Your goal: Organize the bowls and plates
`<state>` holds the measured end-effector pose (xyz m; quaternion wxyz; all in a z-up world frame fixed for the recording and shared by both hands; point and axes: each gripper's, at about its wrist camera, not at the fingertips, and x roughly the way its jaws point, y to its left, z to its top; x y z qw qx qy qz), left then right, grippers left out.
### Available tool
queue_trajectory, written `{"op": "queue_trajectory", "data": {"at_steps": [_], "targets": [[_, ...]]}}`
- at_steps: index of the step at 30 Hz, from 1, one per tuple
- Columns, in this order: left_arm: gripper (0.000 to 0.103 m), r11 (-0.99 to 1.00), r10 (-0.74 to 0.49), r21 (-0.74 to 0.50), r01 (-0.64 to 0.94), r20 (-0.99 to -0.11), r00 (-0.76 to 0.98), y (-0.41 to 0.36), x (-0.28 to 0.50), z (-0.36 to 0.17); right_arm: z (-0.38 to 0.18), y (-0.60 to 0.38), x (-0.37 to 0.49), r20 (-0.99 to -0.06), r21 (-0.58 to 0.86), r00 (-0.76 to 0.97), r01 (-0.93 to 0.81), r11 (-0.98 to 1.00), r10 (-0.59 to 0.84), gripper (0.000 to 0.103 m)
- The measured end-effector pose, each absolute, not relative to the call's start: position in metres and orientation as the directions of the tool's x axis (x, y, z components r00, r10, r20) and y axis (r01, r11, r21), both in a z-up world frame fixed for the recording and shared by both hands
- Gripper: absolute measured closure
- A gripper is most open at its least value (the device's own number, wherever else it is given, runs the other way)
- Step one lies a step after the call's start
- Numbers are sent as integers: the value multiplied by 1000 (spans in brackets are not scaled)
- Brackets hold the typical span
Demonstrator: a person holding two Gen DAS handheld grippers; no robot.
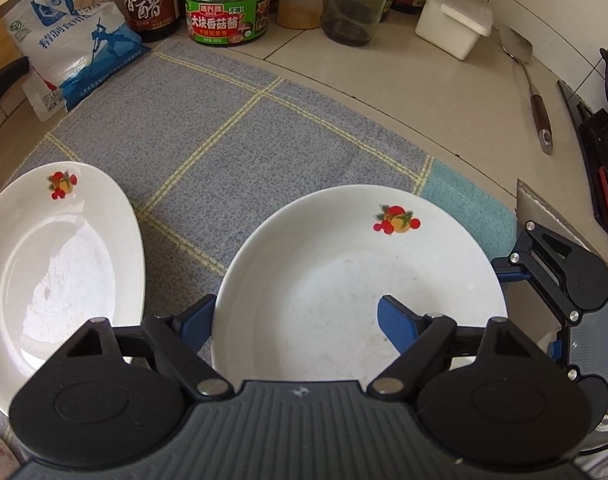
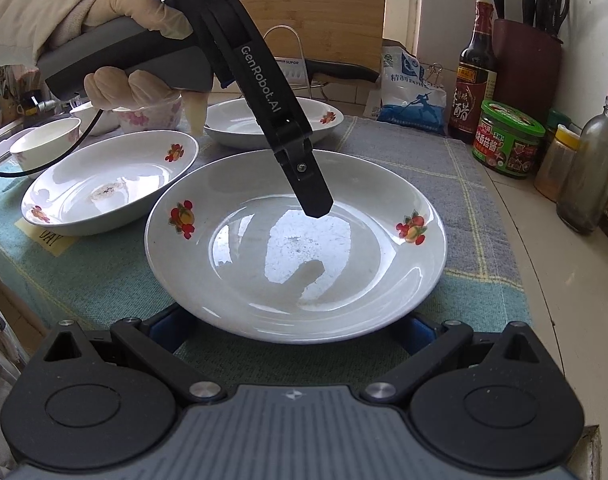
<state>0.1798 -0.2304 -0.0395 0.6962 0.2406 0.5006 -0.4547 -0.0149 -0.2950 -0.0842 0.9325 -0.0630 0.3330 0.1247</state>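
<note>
Left gripper (image 1: 299, 320): you are holding it with the jaws apart, straddling the near rim of the white plate (image 1: 356, 276). One blue finger (image 1: 398, 326) is sitting inside the plate and the other is outside the rim on the left. From the right wrist view, that inner finger (image 2: 310, 188) is hanging over the plate's middle; whether it is touching the surface cannot be told. Your gloved left hand (image 2: 135, 80) is gripping the handle.

Right gripper (image 2: 291, 330): you are holding it low at the opposite rim of the same plate (image 2: 295, 248), jaws spread wide, blue fingers mostly hidden under the rim on either side. Contact cannot be told.

The plate is resting on the grey-and-teal checked cloth (image 1: 231, 136). A second plate (image 2: 111, 184) is lying just beside it, with a third plate (image 2: 239, 122) behind. Small bowls (image 2: 47, 146) are standing further back at the cloth's edge.

Along the wall you are facing a salt bag (image 1: 75, 52), a vinegar bottle (image 1: 147, 0), a green-lidded jar (image 1: 227, 8) and a white box (image 1: 454, 20). A spatula (image 1: 528, 84) is lying on the counter.
</note>
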Motion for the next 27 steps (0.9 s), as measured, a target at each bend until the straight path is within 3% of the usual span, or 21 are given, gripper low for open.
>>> {"op": "queue_trajectory", "data": {"at_steps": [27], "targets": [[19,426,-422,-174,888,-906,25,-238,191,-34,-73,-302,-1,-678,-49,715,-274,960,169,0]]}}
